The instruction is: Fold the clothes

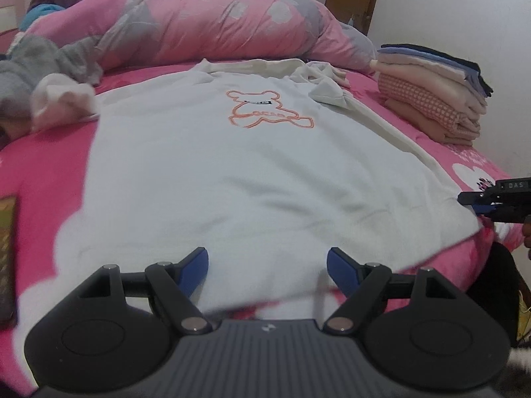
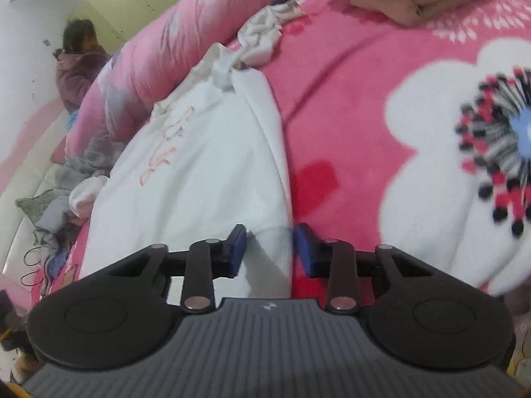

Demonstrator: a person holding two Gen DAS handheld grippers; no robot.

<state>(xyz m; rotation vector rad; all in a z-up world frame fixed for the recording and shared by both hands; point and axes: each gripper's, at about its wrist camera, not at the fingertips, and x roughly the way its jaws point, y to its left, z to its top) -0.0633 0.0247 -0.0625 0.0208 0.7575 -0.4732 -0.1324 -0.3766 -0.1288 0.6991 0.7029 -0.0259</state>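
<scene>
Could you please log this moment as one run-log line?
white sweatshirt: flat on bed | left tool: open | right tool: around hem corner

The far side is walled off by the rolled quilt (image 1: 212,23); the right is blocked by stacked clothes (image 1: 431,93); bare blanket (image 2: 348,106) is left between

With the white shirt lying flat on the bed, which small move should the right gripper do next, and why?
Probably finish closing the right gripper on the hem corner of the white shirt. The ribbed corner already lies between its blue pads, with a gap still visible on each side, so it is not yet gripped. The left gripper is open over the hem.
</scene>
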